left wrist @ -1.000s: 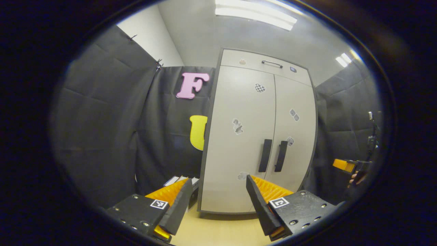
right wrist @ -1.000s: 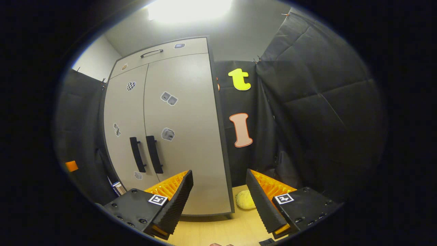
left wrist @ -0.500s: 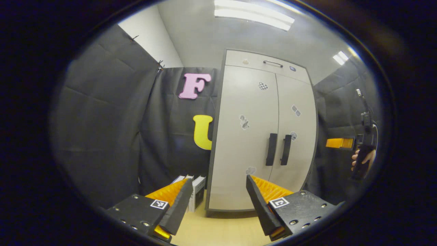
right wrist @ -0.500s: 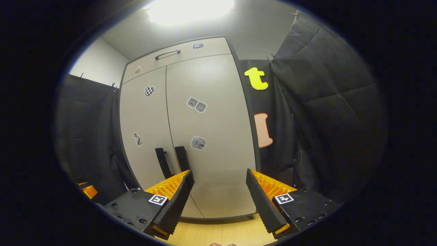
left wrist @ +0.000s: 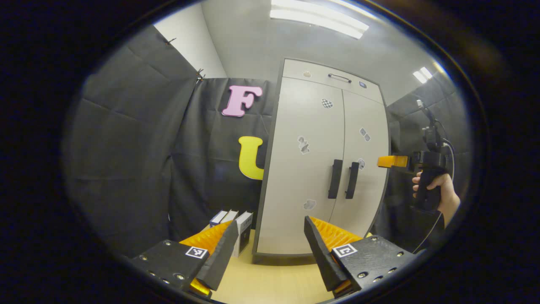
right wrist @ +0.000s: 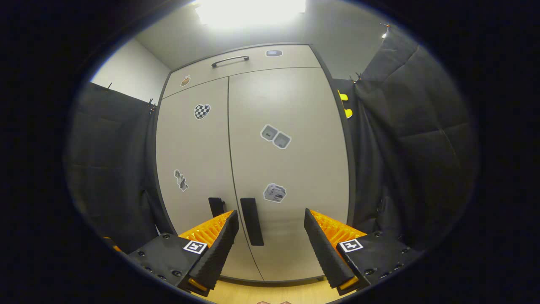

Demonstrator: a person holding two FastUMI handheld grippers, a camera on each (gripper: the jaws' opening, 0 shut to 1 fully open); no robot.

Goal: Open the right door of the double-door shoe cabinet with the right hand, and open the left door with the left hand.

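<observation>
The pale shoe cabinet (left wrist: 320, 169) stands ahead with both doors shut. In the left gripper view its left door handle (left wrist: 335, 178) and right door handle (left wrist: 352, 180) are dark vertical bars side by side. My left gripper (left wrist: 270, 226) is open, well short of the cabinet and low. A hand (left wrist: 438, 190) holds my right gripper (left wrist: 392, 161) level with the handles, just right of them. In the right gripper view the right gripper (right wrist: 271, 219) is open, close to the right door (right wrist: 295, 169). The right handle (right wrist: 252, 221) shows between its fingers. The left handle (right wrist: 216, 206) is partly behind one finger.
A drawer front with a thin handle (right wrist: 230, 61) tops the cabinet. Several small boxes (left wrist: 236, 226) stand on the wooden floor (left wrist: 270, 283) left of the cabinet. Black cloth walls close in on both sides.
The right gripper has risen and moved in toward the cabinet, whose doors now loom larger and centred in its view. The left gripper has barely shifted. Both doors stay shut.
</observation>
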